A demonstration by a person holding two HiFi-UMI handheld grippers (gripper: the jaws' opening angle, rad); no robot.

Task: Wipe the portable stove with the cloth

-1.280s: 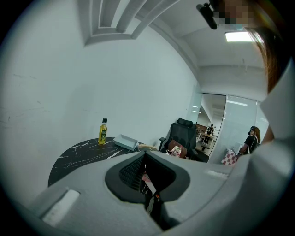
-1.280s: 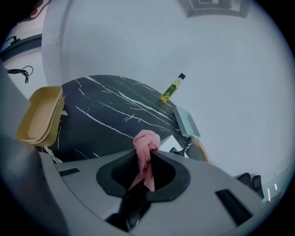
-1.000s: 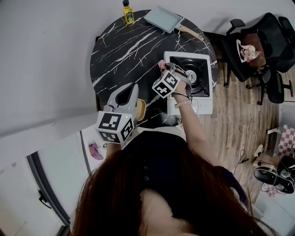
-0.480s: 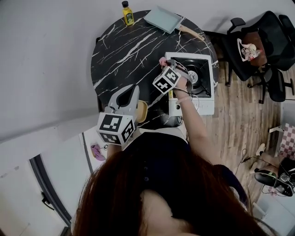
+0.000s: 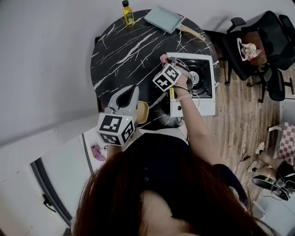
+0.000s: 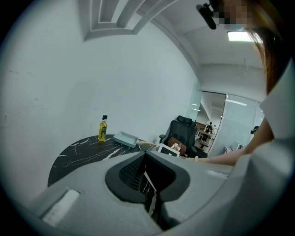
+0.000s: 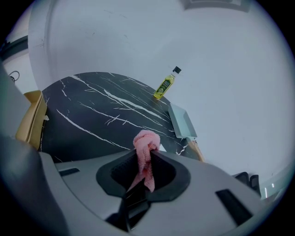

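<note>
Wiping looks to be under way, judging by where things sit. The cloth is pinched in the right gripper: the jaws are closed on a twisted pink strip, with a bunched knot poking out past the tips and a short tail hanging back between them. In the head view the bunch is held over the 10 o'clock corner of the stove, which sits at about 4 o'clock on the round black table. Whether the cloth is actually pressed onto the white casing can't be made out.

The left gripper is parked off the table edge at roughly 7 o'clock. Its jaws are drawn almost together with only a thin slit left, and nothing is held in them.

Handling-wise, the cloth is judged to be soft, light and floppy, so only the bunched end will do any wiping, and a looser grip would likely let it slide out. It's best gripped mid-bunch, as it is now. The stove looks stiff and fairly light, so it could probably be shoved around by hard strokes. It might be worth steadying by its front panel at 6 o'clock, well away from the black burner grate.

A yellow bottle at 12 o'clock and a pale tray at 1 o'clock are well clear of the action
</note>
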